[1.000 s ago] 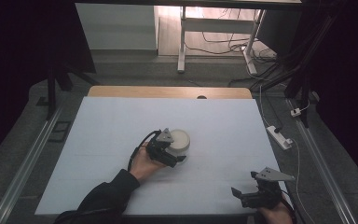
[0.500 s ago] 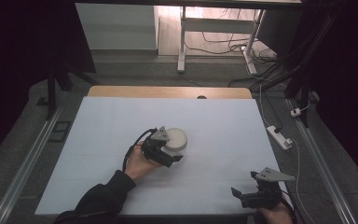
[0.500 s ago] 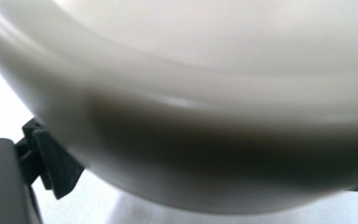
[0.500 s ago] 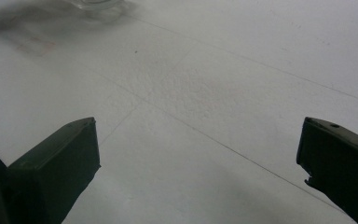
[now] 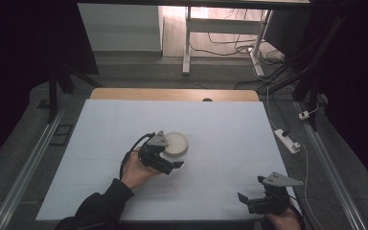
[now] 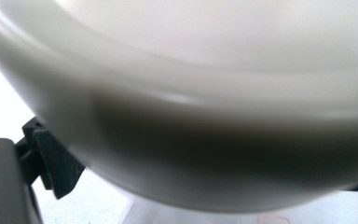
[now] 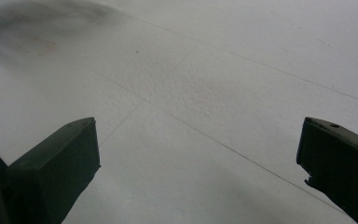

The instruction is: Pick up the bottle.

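Two grippers were in play: the left gripper point(image 5: 172, 165) had its jaws spread around the near wall of the white bowl point(image 5: 176, 143), mid-surface on the table point(image 5: 230, 143). The right gripper point(image 5: 249, 200) idled with jaws apart at the near right corner. Closing off-centre would likely skid or tip the bowl.

White table point(image 5: 230, 139), one bowl point(image 5: 177, 143)
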`<state>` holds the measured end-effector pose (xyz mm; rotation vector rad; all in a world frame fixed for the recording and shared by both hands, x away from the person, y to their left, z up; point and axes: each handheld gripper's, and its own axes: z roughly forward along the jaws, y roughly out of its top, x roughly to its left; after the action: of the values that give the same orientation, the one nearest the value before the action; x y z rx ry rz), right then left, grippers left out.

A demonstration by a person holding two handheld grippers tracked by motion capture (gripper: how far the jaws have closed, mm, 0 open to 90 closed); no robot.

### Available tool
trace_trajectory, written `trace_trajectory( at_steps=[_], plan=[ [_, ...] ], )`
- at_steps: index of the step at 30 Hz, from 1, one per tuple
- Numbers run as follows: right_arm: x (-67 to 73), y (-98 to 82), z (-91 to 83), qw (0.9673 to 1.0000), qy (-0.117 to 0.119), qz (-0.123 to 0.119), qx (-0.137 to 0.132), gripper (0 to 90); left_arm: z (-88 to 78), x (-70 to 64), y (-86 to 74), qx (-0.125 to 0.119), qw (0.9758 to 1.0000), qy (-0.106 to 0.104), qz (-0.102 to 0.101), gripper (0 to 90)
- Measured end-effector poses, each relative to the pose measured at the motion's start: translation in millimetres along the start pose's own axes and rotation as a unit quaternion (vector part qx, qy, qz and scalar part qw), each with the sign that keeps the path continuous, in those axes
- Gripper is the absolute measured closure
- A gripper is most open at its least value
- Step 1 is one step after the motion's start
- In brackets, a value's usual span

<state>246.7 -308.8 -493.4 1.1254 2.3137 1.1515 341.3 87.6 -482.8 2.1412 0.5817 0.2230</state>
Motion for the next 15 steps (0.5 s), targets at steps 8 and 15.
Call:
trace_trajectory(
  at_steps=[8,15],
  plan=[
    [-0.1,0.1,0.0,1.0000,0.000,0.001,0.001,0.0,-7.6,-8.8,-1.0,0.004,0.9999,-0.008,0.006,7.5],
    [-0.1,0.0,0.0,1.0000,-0.001,0.001,0.000,0.0,-9.0,-16.1,-2.0,0.007,0.9997,-0.022,0.004,7.5]
  ],
)
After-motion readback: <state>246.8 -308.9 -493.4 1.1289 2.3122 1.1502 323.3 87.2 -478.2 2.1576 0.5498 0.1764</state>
